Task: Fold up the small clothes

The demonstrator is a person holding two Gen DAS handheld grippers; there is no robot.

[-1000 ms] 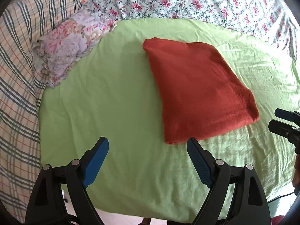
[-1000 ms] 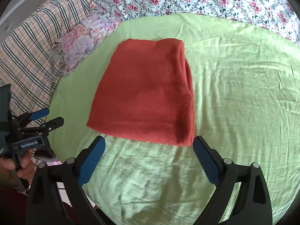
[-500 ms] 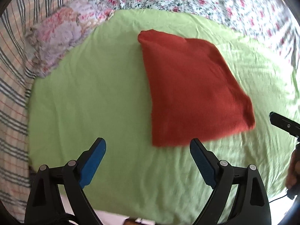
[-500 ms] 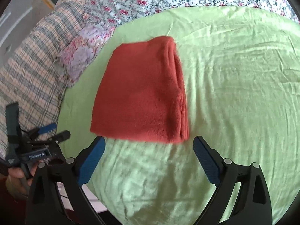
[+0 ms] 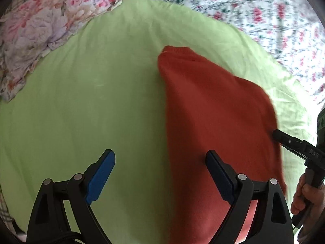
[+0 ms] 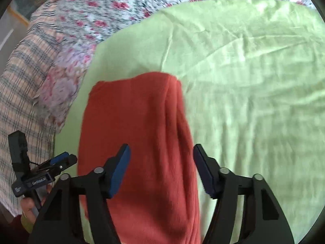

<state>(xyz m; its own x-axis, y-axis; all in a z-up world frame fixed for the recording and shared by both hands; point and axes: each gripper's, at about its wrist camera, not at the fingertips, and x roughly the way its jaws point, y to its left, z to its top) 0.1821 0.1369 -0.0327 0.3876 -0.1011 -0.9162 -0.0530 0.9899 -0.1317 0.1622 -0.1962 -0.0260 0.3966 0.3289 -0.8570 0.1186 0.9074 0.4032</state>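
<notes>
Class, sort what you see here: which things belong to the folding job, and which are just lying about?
Belongs to the job: red garment; left gripper; right gripper.
Lying about: green sheet; floral pillow; plaid blanket; floral bedspread.

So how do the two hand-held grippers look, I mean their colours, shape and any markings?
Both are alike: the left hand-held gripper and the right hand-held gripper have black angular frames with round silver rivets and two long fingers faced with blue pads. White lettering is printed on each black body, too blurred to read surely. The hands gripping the handles are bare.
</notes>
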